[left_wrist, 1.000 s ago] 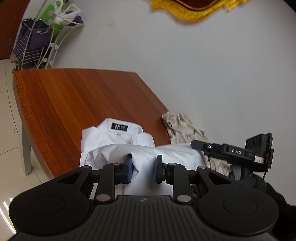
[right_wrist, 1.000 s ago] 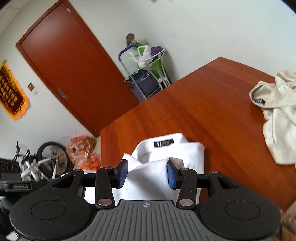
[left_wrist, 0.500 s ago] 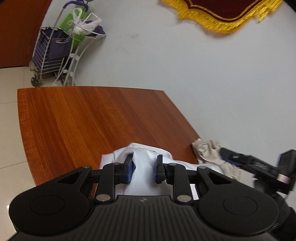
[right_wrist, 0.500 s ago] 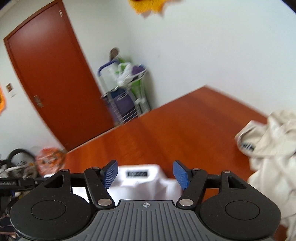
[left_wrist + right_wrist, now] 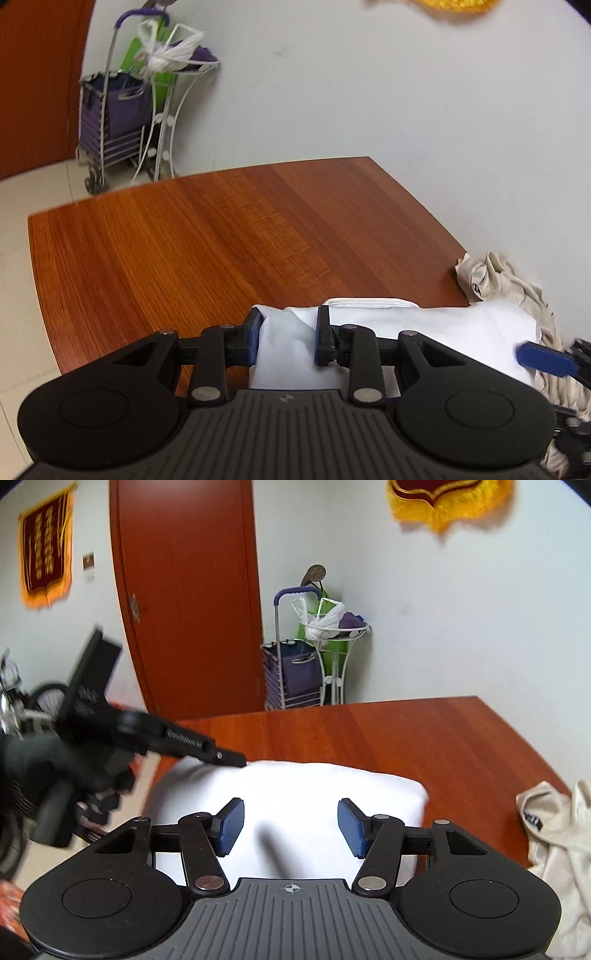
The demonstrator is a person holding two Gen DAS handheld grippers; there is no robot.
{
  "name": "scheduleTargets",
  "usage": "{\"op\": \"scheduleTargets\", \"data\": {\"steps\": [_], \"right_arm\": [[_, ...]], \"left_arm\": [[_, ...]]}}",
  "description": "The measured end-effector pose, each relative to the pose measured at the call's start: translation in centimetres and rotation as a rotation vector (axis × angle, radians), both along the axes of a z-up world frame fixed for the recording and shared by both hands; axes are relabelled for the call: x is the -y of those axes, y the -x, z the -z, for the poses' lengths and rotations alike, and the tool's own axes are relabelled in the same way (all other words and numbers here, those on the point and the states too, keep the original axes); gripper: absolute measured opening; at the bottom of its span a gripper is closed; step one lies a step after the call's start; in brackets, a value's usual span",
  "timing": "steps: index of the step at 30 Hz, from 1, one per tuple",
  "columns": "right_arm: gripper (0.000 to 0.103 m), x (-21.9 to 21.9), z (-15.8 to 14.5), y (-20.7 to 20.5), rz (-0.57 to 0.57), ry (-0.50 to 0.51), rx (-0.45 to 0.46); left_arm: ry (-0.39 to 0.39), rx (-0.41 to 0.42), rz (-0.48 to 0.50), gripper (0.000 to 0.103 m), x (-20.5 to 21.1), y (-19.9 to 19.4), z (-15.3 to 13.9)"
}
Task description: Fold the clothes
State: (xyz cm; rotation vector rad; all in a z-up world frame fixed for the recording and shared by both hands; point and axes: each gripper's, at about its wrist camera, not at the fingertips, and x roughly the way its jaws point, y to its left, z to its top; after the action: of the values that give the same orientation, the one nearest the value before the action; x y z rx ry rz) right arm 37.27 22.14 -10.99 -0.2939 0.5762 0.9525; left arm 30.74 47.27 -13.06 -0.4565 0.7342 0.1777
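A white shirt (image 5: 443, 332) lies folded on the brown wooden table (image 5: 221, 240), near its front edge. My left gripper (image 5: 288, 332) has a fold of the shirt's left end filling the gap between its pads, and its jaws are opening. In the right wrist view the shirt (image 5: 314, 782) is a smooth white block, with the left gripper's fingertips (image 5: 229, 758) resting on its far left corner. My right gripper (image 5: 290, 829) hovers over the shirt's near side; its jaws are closing but stand wide apart with nothing pinched. One of its blue pads (image 5: 543, 360) shows at the shirt's right end.
A crumpled beige garment (image 5: 495, 277) lies on the table (image 5: 406, 731) right of the shirt, against the wall. Beyond the table's far edge stand a purple shopping trolley (image 5: 295, 672) and a white wire stand (image 5: 336, 657) beside a brown door (image 5: 184, 590).
The left gripper carried the shirt's fold forward over the collar, which is now covered, and has widened. The right gripper let go of the cloth, opened and rolled level.
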Motion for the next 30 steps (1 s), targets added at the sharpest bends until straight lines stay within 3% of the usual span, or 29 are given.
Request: {"op": "scheduleTargets", "data": {"steps": [2,7,11,13,15,17,23,26,30], "right_arm": [[0.059,-0.8,0.6,0.2,0.025,0.041,0.027],[0.061,-0.6,2.0,-1.9,0.101,0.05,-0.052],[0.062,-0.5,3.1,-3.9,0.113,0.034,-0.117],[0.063,-0.4,3.5,-4.6,0.117,0.03,-0.143],[0.065,-0.4,3.8,-5.1,0.121,0.031,-0.163],[0.066,-0.5,4.2,-5.4,0.125,0.04,-0.17],[0.068,-1.1,5.5,-6.2,0.113,0.06,-0.187],[0.068,-1.7,6.3,-6.3,0.108,0.079,-0.179],[0.07,-2.0,7.1,-6.7,0.118,0.071,-0.177]], "left_arm": [[-0.019,0.022,-0.001,0.045,0.0,0.4,-0.7],[-0.132,0.136,-0.008,0.047,1.5,3.4,-4.1],[-0.233,0.219,0.09,0.047,4.9,5.3,-6.2],[-0.274,0.22,0.169,0.047,6.7,5.0,-6.0],[-0.296,0.166,0.22,0.041,8.0,3.9,-5.1],[-0.285,0.102,0.222,0.04,8.3,2.8,-3.8],[-0.132,-0.095,0.177,0.029,6.1,0.0,1.0],[-0.049,-0.125,0.138,0.025,4.5,-0.5,2.9],[-0.061,-0.127,0.147,0.025,4.3,-1.1,3.9]]}}
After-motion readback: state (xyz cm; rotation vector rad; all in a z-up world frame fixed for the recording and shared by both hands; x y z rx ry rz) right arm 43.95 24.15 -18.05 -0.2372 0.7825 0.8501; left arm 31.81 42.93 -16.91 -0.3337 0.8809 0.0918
